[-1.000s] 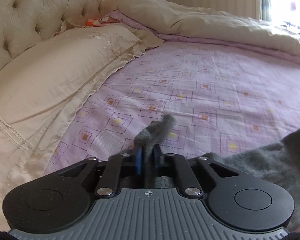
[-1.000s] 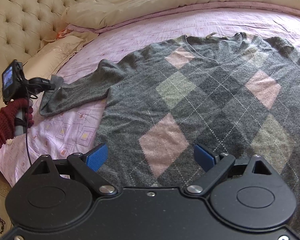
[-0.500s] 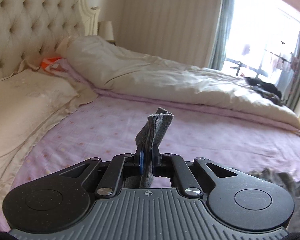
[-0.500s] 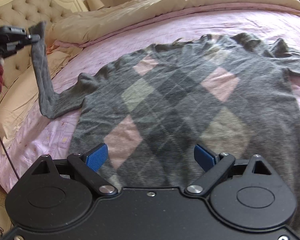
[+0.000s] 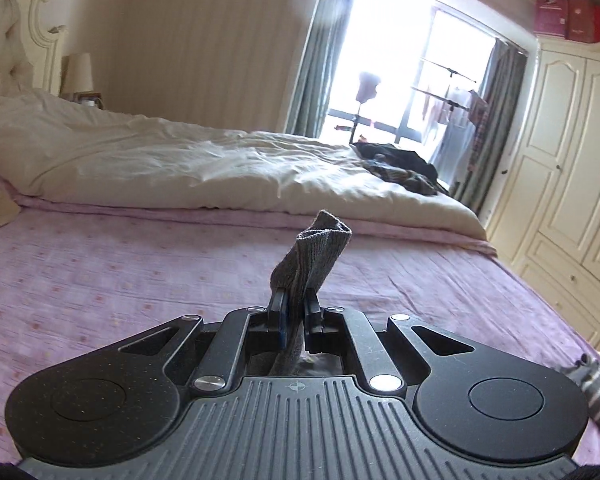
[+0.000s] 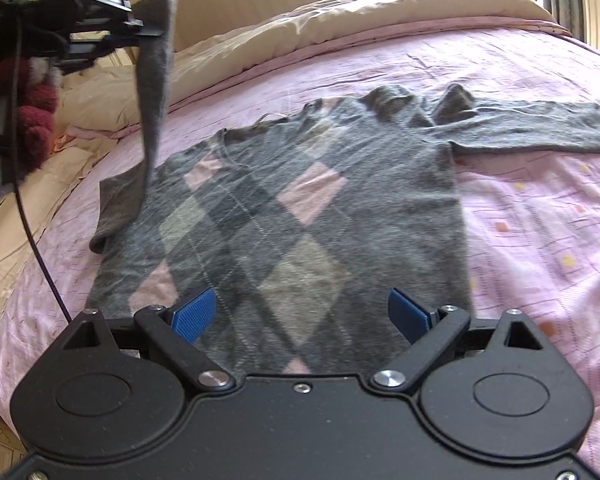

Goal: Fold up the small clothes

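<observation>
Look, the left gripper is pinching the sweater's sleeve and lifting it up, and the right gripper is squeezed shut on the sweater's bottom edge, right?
Not quite. The right gripper is not squeezed shut: the right wrist view shows its jaws spread wide apart above the sweater, holding nothing. The rest is right: the left gripper is pinching the sleeve and lifting it up.
</observation>
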The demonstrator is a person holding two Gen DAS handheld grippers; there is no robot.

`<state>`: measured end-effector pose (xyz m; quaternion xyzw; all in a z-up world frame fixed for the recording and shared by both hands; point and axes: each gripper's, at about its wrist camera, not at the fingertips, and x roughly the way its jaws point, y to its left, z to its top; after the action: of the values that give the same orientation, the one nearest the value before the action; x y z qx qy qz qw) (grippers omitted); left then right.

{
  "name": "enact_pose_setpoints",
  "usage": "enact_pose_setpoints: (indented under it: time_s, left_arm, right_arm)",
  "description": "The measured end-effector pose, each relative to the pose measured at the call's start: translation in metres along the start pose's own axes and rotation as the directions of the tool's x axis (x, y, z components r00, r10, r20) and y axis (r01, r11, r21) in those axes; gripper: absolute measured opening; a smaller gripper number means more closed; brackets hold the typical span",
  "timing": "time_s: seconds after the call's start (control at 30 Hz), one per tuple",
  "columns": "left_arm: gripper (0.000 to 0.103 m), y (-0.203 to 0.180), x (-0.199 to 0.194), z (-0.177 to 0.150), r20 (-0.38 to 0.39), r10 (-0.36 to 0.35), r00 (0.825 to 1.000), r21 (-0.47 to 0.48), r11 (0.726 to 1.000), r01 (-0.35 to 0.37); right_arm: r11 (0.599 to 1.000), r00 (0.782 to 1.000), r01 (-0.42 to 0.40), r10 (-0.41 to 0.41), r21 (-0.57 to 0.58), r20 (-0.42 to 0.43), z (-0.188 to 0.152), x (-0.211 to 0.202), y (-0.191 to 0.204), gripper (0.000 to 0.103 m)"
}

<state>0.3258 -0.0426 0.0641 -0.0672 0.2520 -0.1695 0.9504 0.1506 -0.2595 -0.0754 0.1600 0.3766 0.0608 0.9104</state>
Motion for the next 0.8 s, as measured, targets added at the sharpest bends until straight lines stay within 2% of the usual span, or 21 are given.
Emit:
enact_pose_setpoints:
  time_s: [0.13,0.23,0.3,0.33,0.37,0.5,0.57,0.67,0.8]
  left_arm:
    - [0.007,-0.027,0.032,-0.025,-0.043,-0.034,0.998,-0.003,0.999,0.034]
    - [0.008,-0.043,0.047,-0.042,-0.055,-0.037,0.998,0.051,0.998,0.040]
    - [0.015,-0.049,0.049,-0.049,-0.064,-0.035,0.997,0.084,0.996,0.040]
    - [0.029,-0.052,0.049,-0.050,-0.066,-0.041,0.997,0.087,0.995,0.046]
    - [0.035,-0.055,0.045,-0.051,-0.063,-0.053,0.997,0.086,0.995,0.058]
    - [0.042,-0.061,0.024,-0.053,-0.021,-0.071,0.997,0.152,0.986,0.073]
    - [0.051,-0.057,0.010,-0.060,0.010,-0.042,0.999,0.199,0.979,0.039]
    - [0.052,-0.040,-0.003,-0.077,0.009,0.040,0.999,0.229,0.973,-0.041]
    - [0.052,0.000,-0.013,-0.108,-0.060,0.132,0.989,0.174,0.977,-0.120]
  right_arm:
    - [1.000,1.000,0.009,-0.009,0.018,0.005,0.000,-0.002,-0.009,0.094]
    - [1.000,1.000,0.011,-0.012,0.026,0.006,0.000,-0.002,-0.013,0.094]
    - [1.000,1.000,0.013,-0.013,0.024,0.006,0.000,-0.001,-0.013,0.094]
    - [1.000,1.000,0.015,-0.015,0.022,0.006,0.001,0.000,-0.013,0.094]
    - [1.000,1.000,0.016,-0.016,0.018,0.006,0.001,0.000,-0.012,0.094]
    - [1.000,1.000,-0.002,0.001,0.017,0.020,0.011,0.003,-0.012,0.094]
    - [1.000,0.999,-0.017,0.016,0.024,0.035,0.019,0.005,-0.014,0.094]
    - [0.999,0.997,-0.041,0.039,0.033,0.067,0.034,0.013,-0.017,0.094]
    - [0.998,0.994,-0.063,0.061,0.016,0.094,0.055,0.029,-0.020,0.079]
